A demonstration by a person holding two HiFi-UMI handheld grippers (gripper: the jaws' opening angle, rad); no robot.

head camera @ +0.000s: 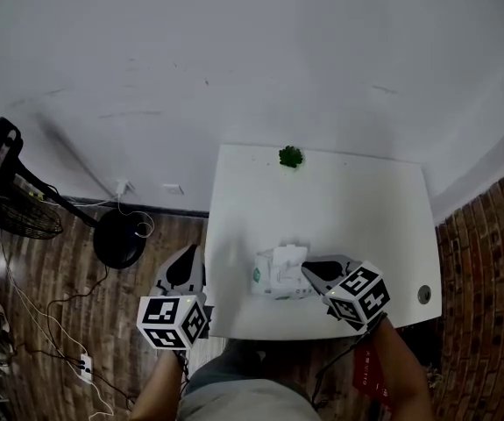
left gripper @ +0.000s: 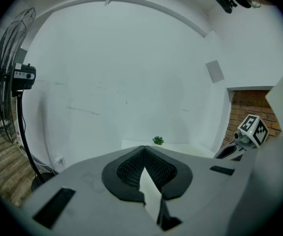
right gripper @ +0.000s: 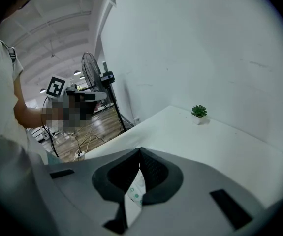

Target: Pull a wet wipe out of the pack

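Observation:
The wet wipe pack (head camera: 273, 279) lies near the front edge of the white table (head camera: 339, 200), white with a green mark on its left end. A crumpled white wipe (head camera: 288, 254) sticks up from its top. My right gripper (head camera: 309, 270) lies at the pack's right side, jaws shut with nothing visible between the tips. In the right gripper view (right gripper: 140, 149) part of the pack (right gripper: 134, 193) shows under the jaws. My left gripper (head camera: 192, 258) hovers just off the table's left edge, shut and empty; its tips (left gripper: 143, 146) meet in the left gripper view.
A small green plant (head camera: 291, 156) stands at the table's far edge. To the left on the wooden floor are a fan (head camera: 15, 213), its round base (head camera: 118, 238) and cables. A brick wall (head camera: 488, 279) is at the right, a white wall behind.

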